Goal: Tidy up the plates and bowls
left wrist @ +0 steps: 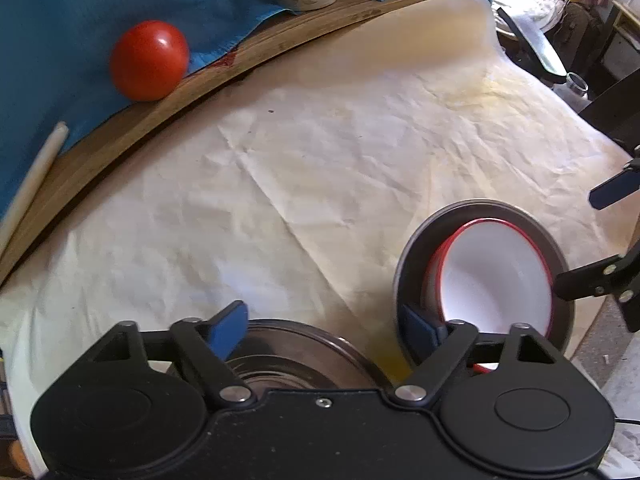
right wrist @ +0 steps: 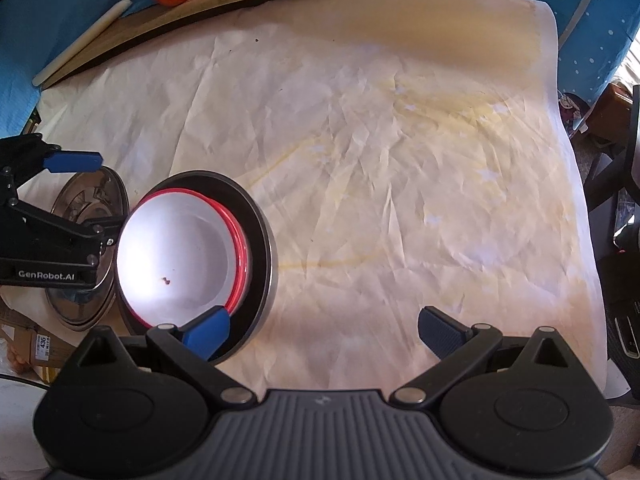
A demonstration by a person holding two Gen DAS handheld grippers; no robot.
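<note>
White red-rimmed bowls [right wrist: 180, 248] sat nested, tilted, inside a dark pan [right wrist: 256, 216] near the table's left front corner; steel plates [right wrist: 92, 196] lay stacked just left of it.

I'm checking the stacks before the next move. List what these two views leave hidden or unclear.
- Steel plates: left wrist view, the left gripper body covers the near half; how many are stacked is unclear.
- Red-rimmed bowls: right wrist view, several rims show, but glare hides the count.
- Dark pan under them: its floor is hidden by the bowls.
- Right gripper: open, over bare paper.
</note>
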